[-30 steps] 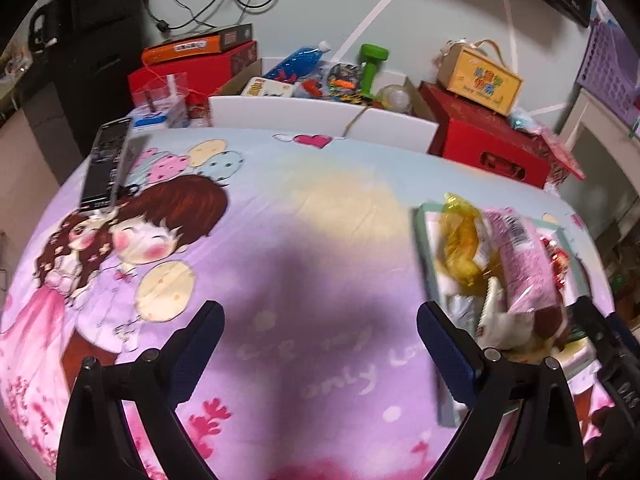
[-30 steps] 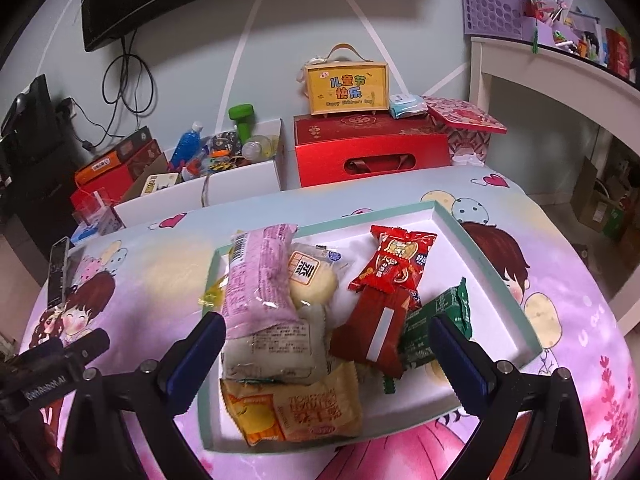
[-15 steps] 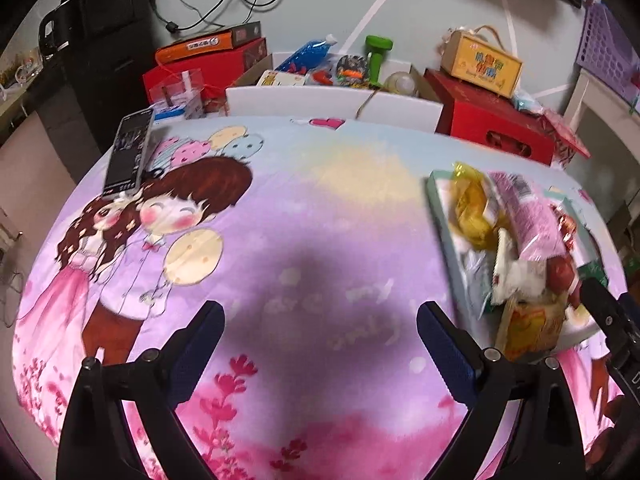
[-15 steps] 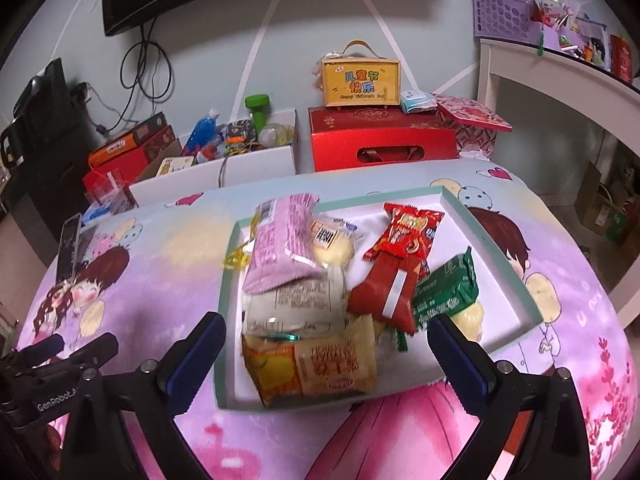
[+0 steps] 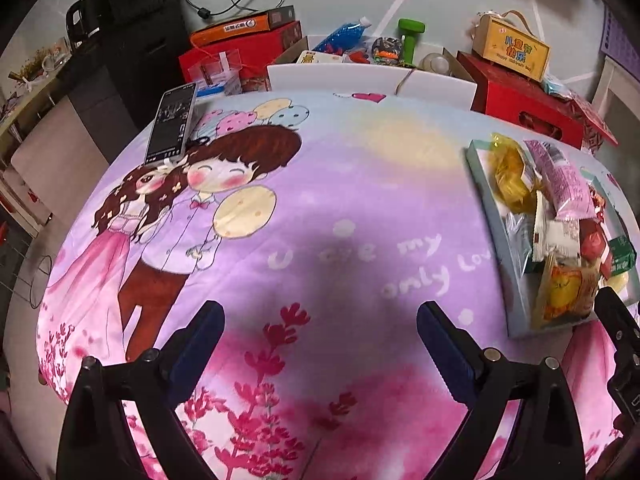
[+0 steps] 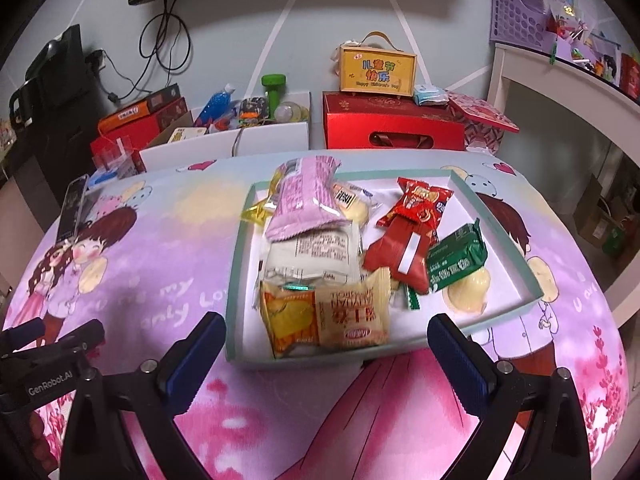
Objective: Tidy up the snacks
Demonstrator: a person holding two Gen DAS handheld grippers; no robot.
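Tray: shallow pale-green rimmed tray [image 6: 236, 276] near the bedspread's front edge, holding pink wrapper [image 6: 308, 200], red packets [image 6: 412, 236], green packet [image 6: 458, 258], yellow pastry pack [image 6: 324, 320].
Grippers: left gripper [image 5: 320, 340] and right gripper [image 6: 326, 352] both spread wide, empty.
Change: both pulled back; tray appears farther away.

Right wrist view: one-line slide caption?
Open right gripper hovers before a shallow pale-green tray piled with wrapped snacks on a cartoon-print purple cloth.

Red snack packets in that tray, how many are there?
2. A bright red printed packet lies toward the tray's far side; a darker red packet overlaps its near end. Others may hide underneath.
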